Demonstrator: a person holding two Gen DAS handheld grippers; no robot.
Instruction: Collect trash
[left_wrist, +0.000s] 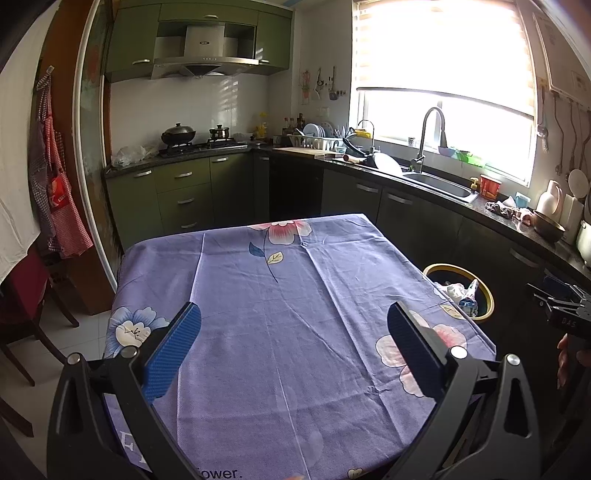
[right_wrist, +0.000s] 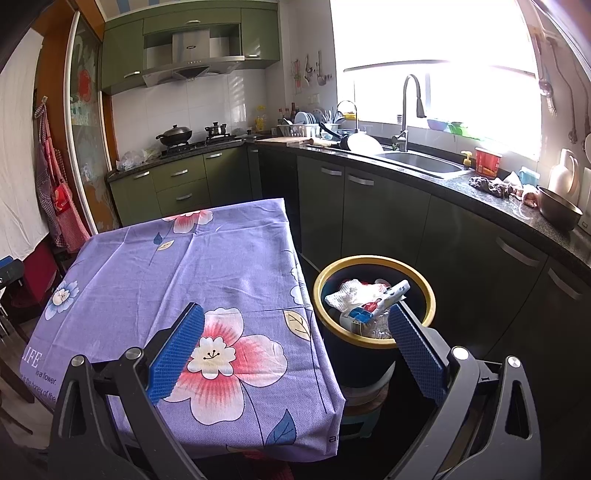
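Observation:
A dark bin with a yellow rim (right_wrist: 373, 343) stands on the floor beside the table's right edge; it holds crumpled white paper (right_wrist: 352, 293), a tube-like wrapper (right_wrist: 393, 291) and other packaging. In the left wrist view the same bin (left_wrist: 487, 295) shows past the table's right side. My right gripper (right_wrist: 295, 328) is open and holds nothing, hovering over the table's near right corner with its right finger in front of the bin. My left gripper (left_wrist: 293, 325) is open and holds nothing above the purple flowered tablecloth (left_wrist: 258, 295). The right gripper's body (left_wrist: 565, 306) appears at the far right.
Dark kitchen cabinets and a counter with a sink (right_wrist: 421, 162), a red cup (right_wrist: 487, 162) and a metal bowl (right_wrist: 557, 212) run along the right. A stove with pots (left_wrist: 199, 142) is at the back. A wooden chair (left_wrist: 26, 306) stands left of the table.

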